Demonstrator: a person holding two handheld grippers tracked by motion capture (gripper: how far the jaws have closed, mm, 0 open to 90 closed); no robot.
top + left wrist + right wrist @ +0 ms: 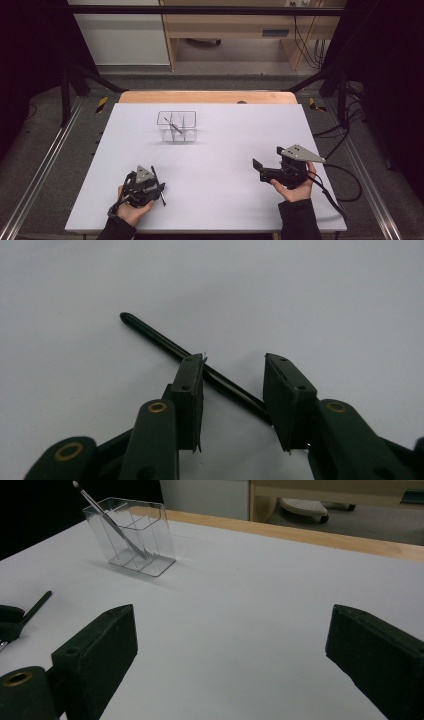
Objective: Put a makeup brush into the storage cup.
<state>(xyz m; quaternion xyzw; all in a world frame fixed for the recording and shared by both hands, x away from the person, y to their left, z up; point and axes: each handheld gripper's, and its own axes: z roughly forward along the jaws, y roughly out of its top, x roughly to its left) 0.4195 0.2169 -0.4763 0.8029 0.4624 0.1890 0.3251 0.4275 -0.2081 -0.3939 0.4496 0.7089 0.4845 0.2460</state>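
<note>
A thin black pen (160, 340) lies flat on the white table (225, 135), running diagonally between the jaws of my left gripper (234, 362). That gripper is open, its pads either side of the pen with a gap showing. From above, the left gripper (152, 189) sits low at the front left over the pen (154, 175). My right gripper (260, 170) is held at the front right, wide open and holding nothing. A clear plastic organiser (176, 126) stands at the middle back with a slim pen (107, 521) leaning inside it.
The organiser (131, 537) has several compartments. A wooden strip (207, 96) edges the table's far side, with shelving and floor cables beyond. Black frame rails stand at both sides. Bare white surface lies between the two grippers.
</note>
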